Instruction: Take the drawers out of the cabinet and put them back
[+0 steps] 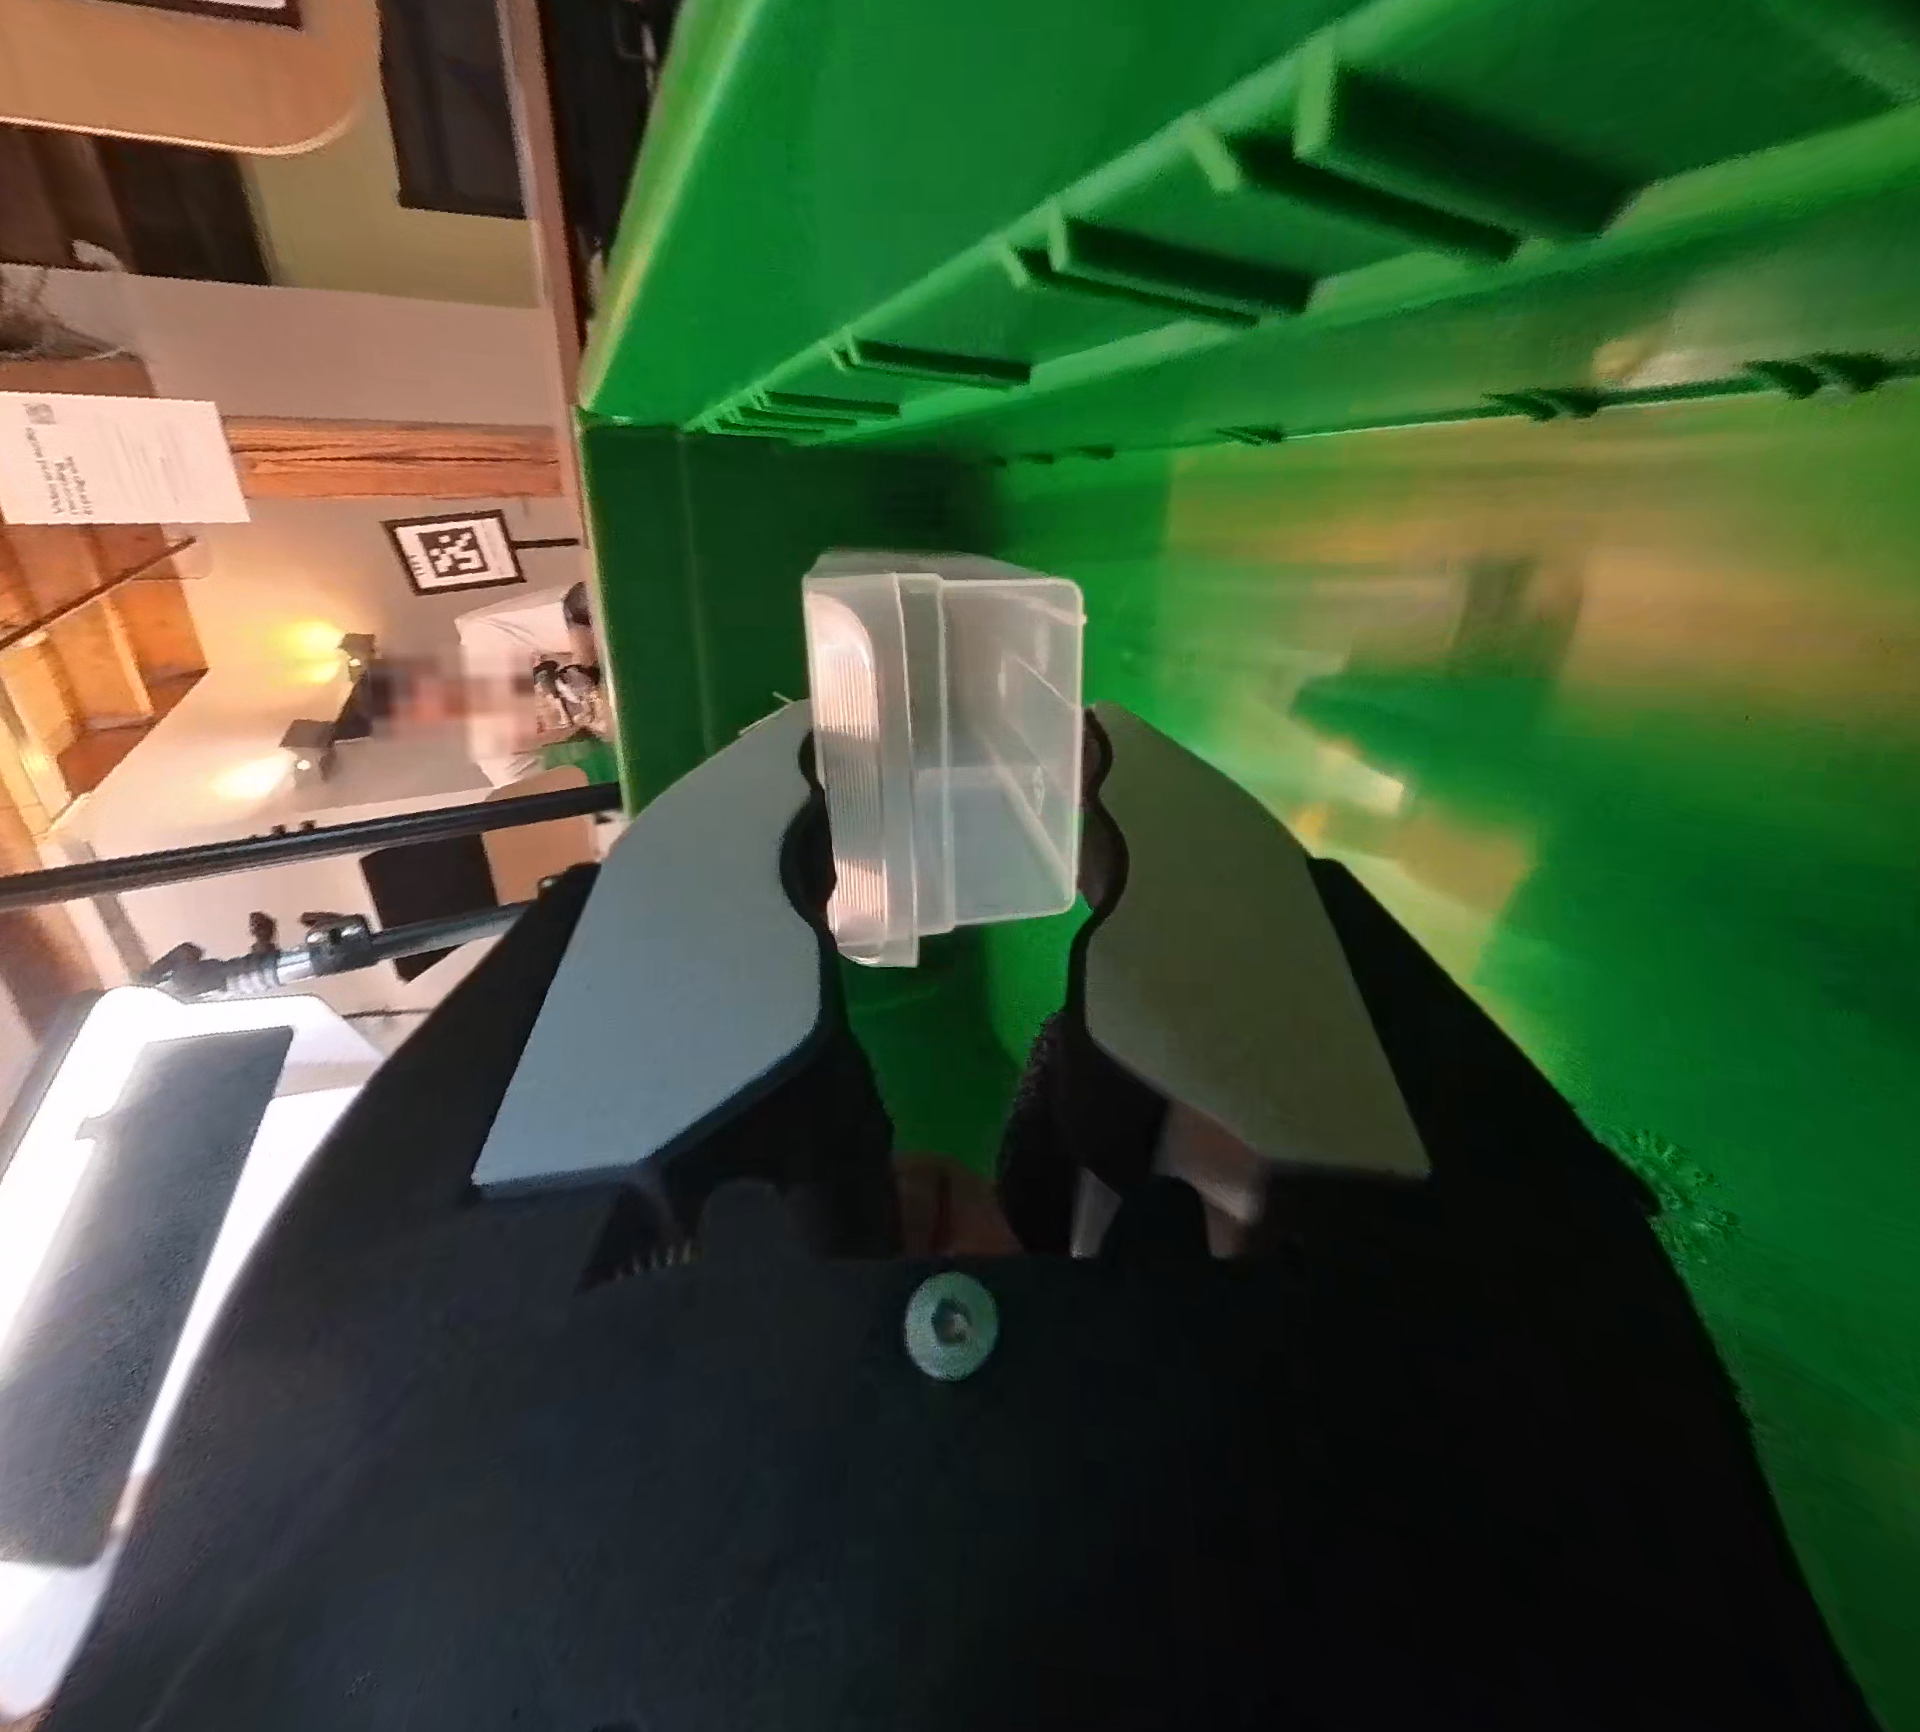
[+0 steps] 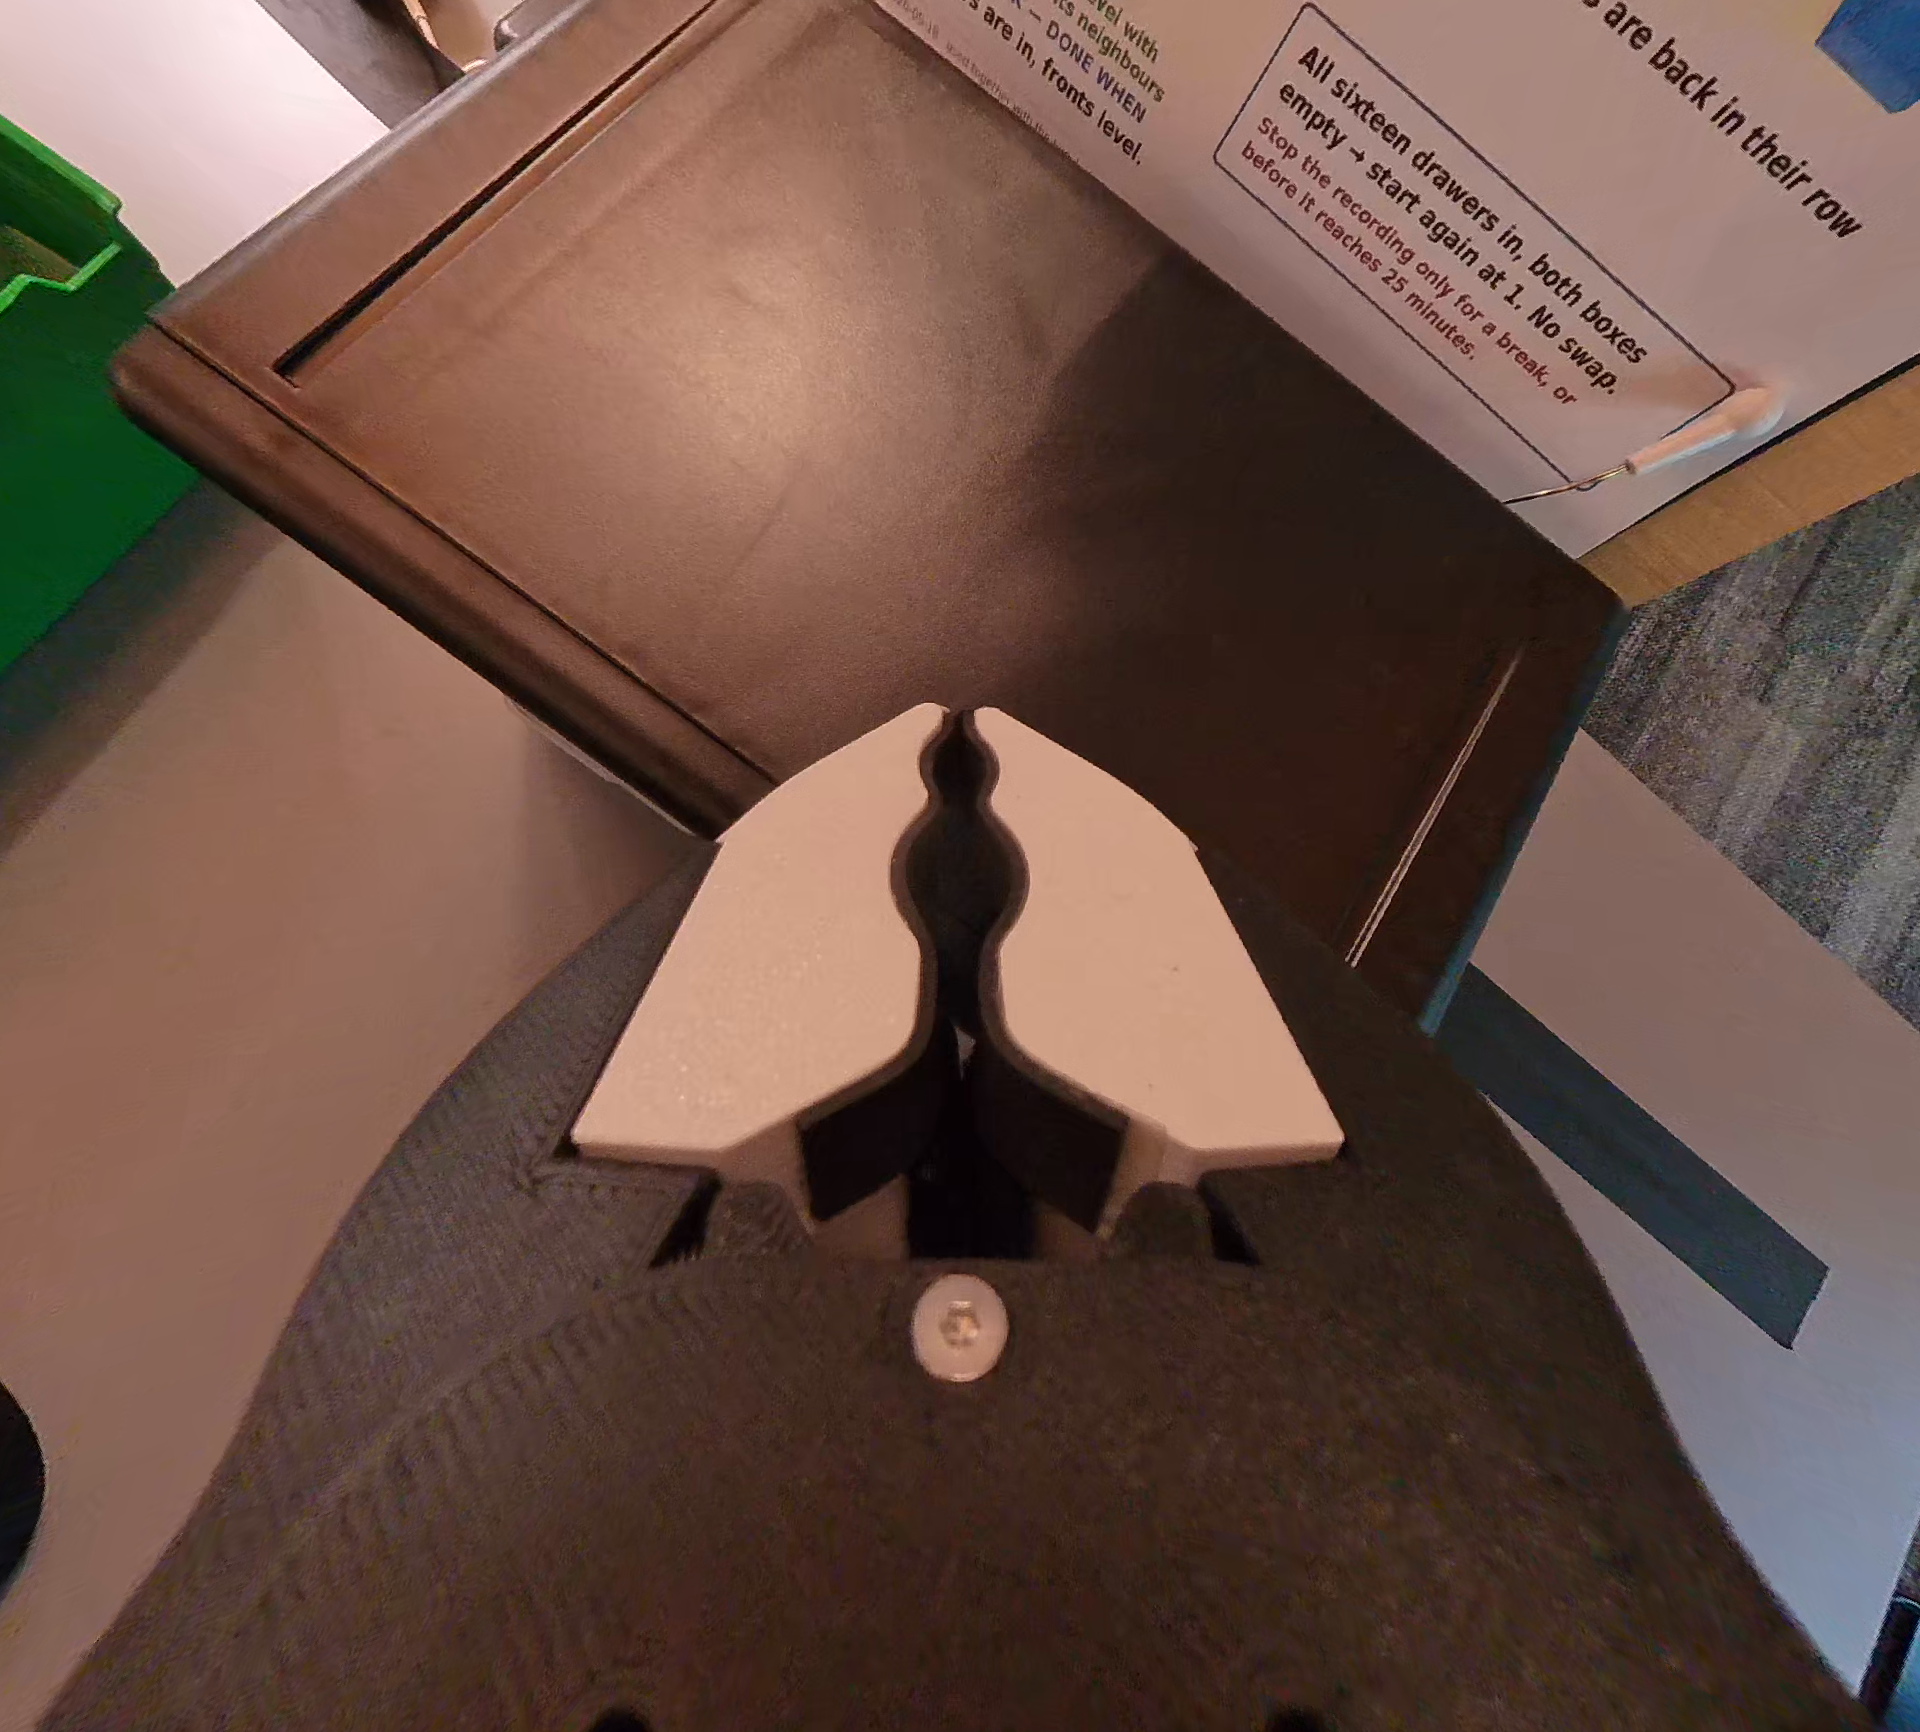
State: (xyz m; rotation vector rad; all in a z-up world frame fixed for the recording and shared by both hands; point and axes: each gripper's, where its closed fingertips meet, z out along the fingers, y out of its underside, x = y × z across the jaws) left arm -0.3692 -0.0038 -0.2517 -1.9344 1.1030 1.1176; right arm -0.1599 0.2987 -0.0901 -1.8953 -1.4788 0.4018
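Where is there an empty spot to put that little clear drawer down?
The left gripper holds the clear drawer inside the green bin, whose floor looks bare but blurred. In the right wrist view, bare table lies between the green bin and the dark cabinet. The closed right gripper hovers over the cabinet's top.

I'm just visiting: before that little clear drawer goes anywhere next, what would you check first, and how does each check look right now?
1. Left gripper shut on the clear drawer: ok, a finger on each side.
2. Drawer held straight: cannot tell, the view is rolled sideways.
3. Green bin close to the drawer: ok, its wall is right behind it.
4. Right gripper free: ok, shut on nothing.
5. Right gripper over the dark cabinet top: ok; touching it, cannot tell.
6. Cabinet slots open: cannot tell, its front is out of view.
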